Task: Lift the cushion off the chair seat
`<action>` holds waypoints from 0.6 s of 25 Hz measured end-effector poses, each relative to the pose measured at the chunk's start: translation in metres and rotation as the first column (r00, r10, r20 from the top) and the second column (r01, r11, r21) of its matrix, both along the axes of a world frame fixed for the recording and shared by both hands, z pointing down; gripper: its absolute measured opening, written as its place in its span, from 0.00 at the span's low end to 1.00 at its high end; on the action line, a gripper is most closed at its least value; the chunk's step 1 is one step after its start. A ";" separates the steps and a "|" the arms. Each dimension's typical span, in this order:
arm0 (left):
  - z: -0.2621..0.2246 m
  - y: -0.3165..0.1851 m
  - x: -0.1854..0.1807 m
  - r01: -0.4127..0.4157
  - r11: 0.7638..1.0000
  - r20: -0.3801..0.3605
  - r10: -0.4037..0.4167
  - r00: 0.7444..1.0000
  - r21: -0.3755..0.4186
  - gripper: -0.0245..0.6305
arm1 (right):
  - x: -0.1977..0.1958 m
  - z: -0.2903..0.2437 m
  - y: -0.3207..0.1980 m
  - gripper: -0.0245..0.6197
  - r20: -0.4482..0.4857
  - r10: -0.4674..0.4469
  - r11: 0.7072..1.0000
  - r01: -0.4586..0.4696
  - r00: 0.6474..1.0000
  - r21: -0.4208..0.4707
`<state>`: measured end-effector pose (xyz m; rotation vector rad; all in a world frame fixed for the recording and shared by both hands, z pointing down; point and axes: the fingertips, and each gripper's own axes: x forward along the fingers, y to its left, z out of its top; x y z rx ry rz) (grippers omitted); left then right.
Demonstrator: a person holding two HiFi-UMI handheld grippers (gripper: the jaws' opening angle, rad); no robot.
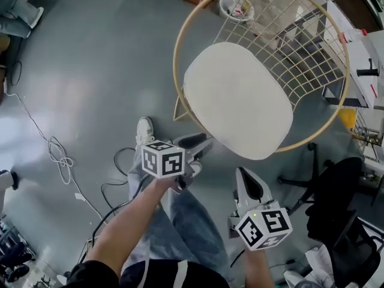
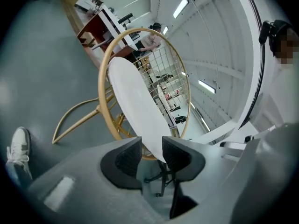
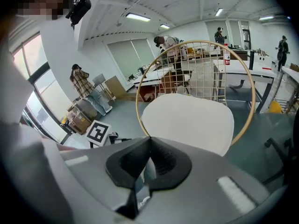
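A white oval cushion [image 1: 237, 98] lies on the seat of a round chair with a gold ring frame [image 1: 178, 41] and a wire-grid back. My left gripper [image 1: 198, 144] is open just short of the cushion's near left edge. In the left gripper view the cushion [image 2: 135, 101] shows edge-on, and its lower tip appears in the gap of the left gripper [image 2: 152, 148], with the pads not pressing on it. My right gripper [image 1: 247, 182] hangs below the cushion's near edge, apart from it. In the right gripper view the right gripper [image 3: 149, 141] is shut and empty, with the cushion [image 3: 189, 118] beyond.
A black office chair [image 1: 342, 203] stands at the right, close to my right gripper. White desks [image 1: 354, 47] lie behind the round chair. Cables [image 1: 60, 155] trail over the grey floor at the left. A person's white shoe [image 1: 144, 129] is near the chair's leg. People stand at the back of the room [image 3: 81, 80].
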<state>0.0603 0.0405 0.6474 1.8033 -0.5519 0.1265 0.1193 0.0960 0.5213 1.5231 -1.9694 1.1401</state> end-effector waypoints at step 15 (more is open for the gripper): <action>0.026 -0.034 0.014 0.167 0.979 -0.186 -0.186 0.965 -0.115 0.30 | -0.013 0.025 0.032 0.04 -0.017 -0.039 0.992 0.036 0.999 -0.121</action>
